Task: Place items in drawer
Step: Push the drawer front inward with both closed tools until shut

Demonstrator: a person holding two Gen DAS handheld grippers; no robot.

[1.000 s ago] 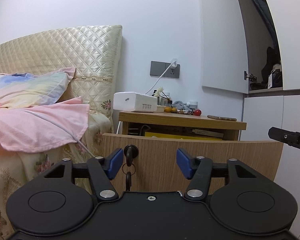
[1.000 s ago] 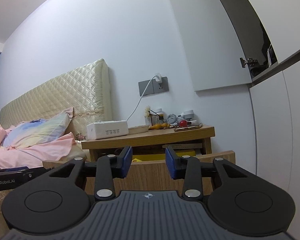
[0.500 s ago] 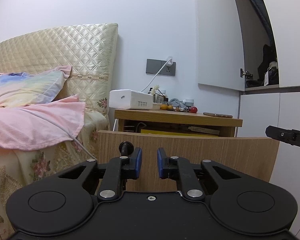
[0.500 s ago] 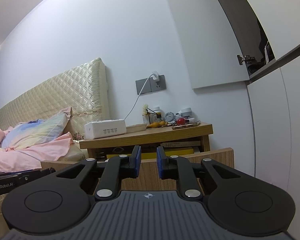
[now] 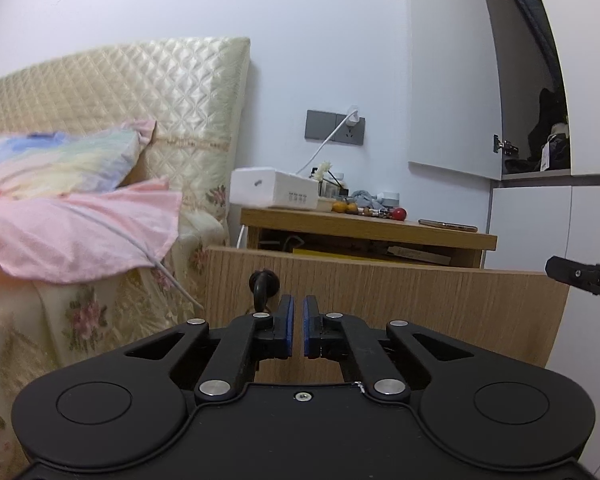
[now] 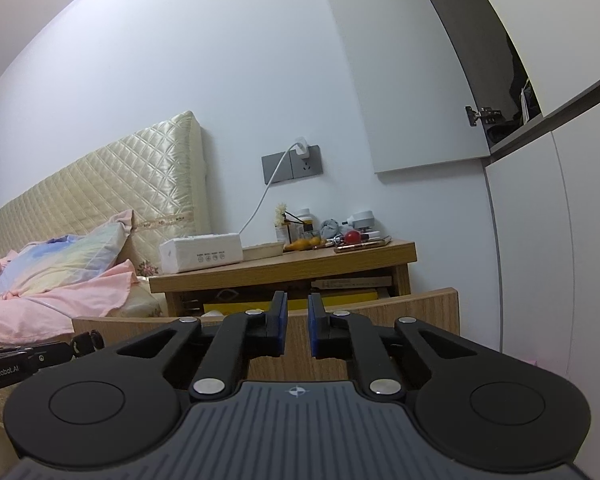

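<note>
The wooden nightstand drawer (image 5: 400,296) is pulled open, with a black key (image 5: 263,285) in its front lock. Yellow and flat items lie inside it (image 6: 340,300). My left gripper (image 5: 296,324) is shut and empty, just right of the key, in front of the drawer front. My right gripper (image 6: 297,322) is nearly shut and empty, low before the drawer front (image 6: 412,312). On the nightstand top (image 5: 364,228) lie a white tissue box (image 5: 274,192), a phone (image 5: 448,225), a red ball (image 5: 399,213) and small clutter.
A bed with quilted headboard (image 5: 140,92), pillow and pink blanket (image 5: 80,232) stands left of the nightstand. A white wardrobe (image 5: 540,220) with an open upper door stands on the right. A charger cable hangs from the wall socket (image 5: 336,128).
Both grippers have closed from open, with nothing between their pads. The left gripper has pulled back a little from the drawer front and the key.
</note>
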